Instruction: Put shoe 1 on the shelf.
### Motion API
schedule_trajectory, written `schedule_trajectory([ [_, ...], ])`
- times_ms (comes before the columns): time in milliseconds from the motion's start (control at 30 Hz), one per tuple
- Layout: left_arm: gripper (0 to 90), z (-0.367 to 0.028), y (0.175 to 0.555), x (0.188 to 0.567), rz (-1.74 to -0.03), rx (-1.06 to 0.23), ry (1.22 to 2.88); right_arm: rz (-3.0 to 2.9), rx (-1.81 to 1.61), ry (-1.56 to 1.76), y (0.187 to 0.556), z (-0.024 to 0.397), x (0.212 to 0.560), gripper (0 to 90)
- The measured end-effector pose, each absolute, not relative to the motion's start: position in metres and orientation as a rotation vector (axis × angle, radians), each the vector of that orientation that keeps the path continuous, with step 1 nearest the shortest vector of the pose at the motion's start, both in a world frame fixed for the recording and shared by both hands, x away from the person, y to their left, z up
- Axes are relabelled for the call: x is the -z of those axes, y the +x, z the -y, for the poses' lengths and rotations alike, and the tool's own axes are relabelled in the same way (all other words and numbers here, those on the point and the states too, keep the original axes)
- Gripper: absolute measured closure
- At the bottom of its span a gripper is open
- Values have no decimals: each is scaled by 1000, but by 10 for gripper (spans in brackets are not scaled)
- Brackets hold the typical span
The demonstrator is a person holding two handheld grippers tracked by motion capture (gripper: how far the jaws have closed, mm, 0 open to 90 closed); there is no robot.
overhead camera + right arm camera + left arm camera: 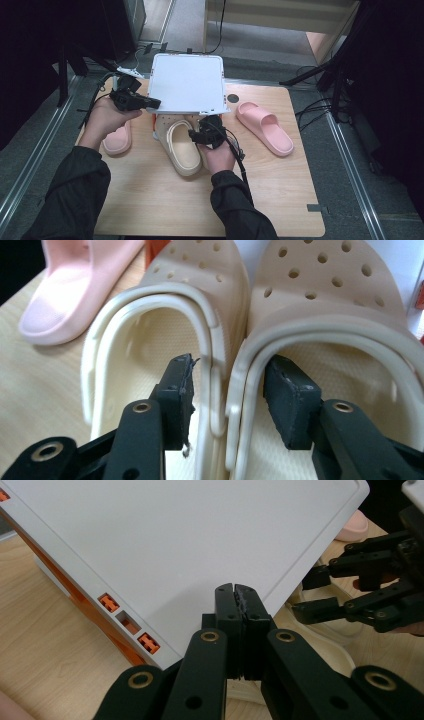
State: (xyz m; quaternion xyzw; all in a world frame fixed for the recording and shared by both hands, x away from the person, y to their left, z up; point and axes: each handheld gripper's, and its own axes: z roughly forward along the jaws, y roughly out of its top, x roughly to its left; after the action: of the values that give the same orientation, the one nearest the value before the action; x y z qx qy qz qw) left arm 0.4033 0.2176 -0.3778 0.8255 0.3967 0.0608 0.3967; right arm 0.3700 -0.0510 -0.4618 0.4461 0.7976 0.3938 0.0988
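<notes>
2 beige clogs (183, 146) are lying side by side at the centre of the high view, on the wooden table (150, 200), toes pointing up the frame and tucked under the near edge of the white lid (186, 82). In the right gripper view each clog is showing a tan, hole-dotted upper and a paler cream heel strap and footbed; their inner walls are touching in the middle of the frame.

The right gripper (235, 390) is straddling those 2 inner walls, 1 jaw inside each clog, jaws apart and not pressing on the walls.

The left gripper (235, 597), at the lower centre of its own view, is lying with its jaws together against the lid's edge; whether they are pinching the rim I cannot tell.

1 pink slide (265, 127) is lying right of centre in the high view, another (118, 140) at the left, partly under the left hand (107, 120).
</notes>
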Motion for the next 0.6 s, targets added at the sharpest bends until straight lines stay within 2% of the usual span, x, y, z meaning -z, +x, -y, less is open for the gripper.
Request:
schedule_trajectory([
  [167,895,-218,403,378,-1008,-154,2092,-2382,-1189,1298,358,61,454,604],
  [400,894,-219,404,378,-1009,-152,2089,-2406,-1261,1242,333,80,443,728],
  [600,894,-218,403,378,-1008,-159,2092,-2454,-1287,1169,312,89,450,777],
])
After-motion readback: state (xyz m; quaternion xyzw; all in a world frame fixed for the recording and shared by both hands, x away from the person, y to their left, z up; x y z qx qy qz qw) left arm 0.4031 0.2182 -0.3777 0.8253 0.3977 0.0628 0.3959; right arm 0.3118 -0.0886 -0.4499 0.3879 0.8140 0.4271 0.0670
